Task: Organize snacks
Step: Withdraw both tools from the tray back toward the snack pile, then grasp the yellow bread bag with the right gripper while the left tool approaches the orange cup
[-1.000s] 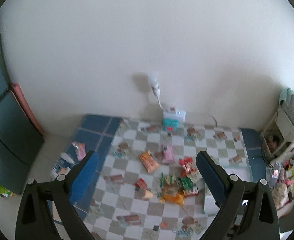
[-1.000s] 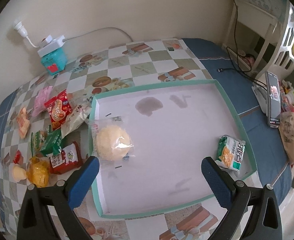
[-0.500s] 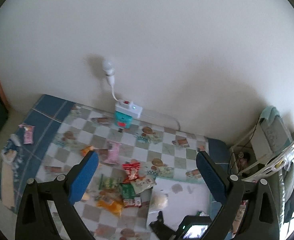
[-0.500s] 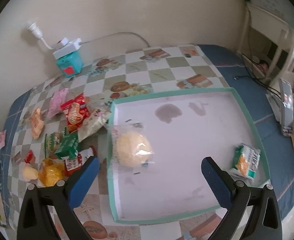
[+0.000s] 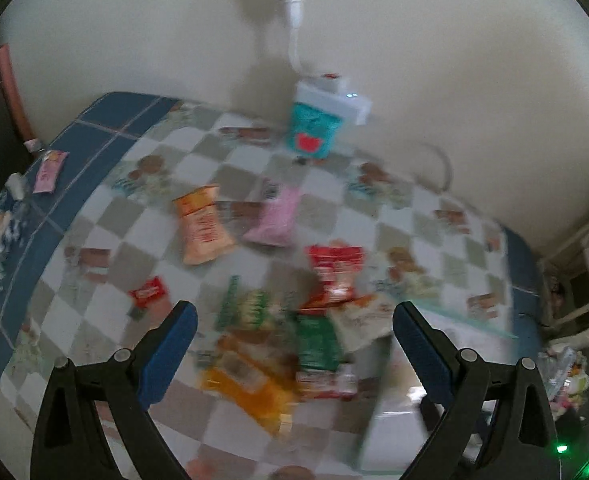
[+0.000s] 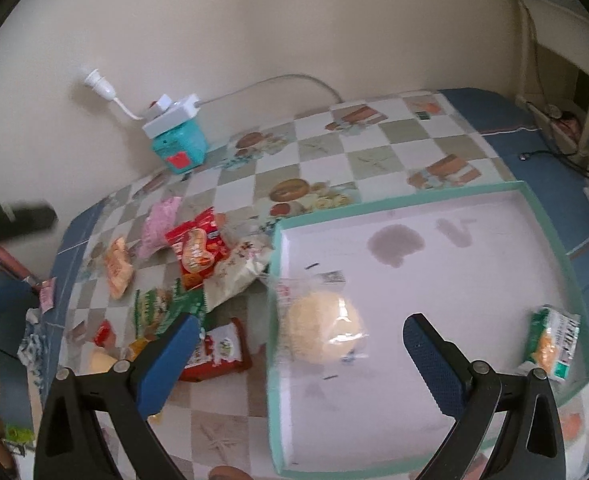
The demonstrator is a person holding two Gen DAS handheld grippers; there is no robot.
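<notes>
You're holding both the left gripper (image 5: pixel 294 322) and right gripper (image 6: pixel 301 326) wide open, gripping nothing, over a checkered tablecloth (image 6: pixel 378 152) against a cream wall (image 6: pixel 254 20). Snack packets (image 6: pixel 196 250) are lying at ten o'clock of the teal-rimmed tray (image 6: pixel 550 224), which is holding a wrapped bun (image 6: pixel 322 330).

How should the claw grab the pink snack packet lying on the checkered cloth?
The pink snack packet lies flat and apart from the pile, with its long side running away from the left claw. Probably best to come straight down from above and pinch across its narrow middle, one finger on each long edge; the flat ends give little to hold.
</notes>
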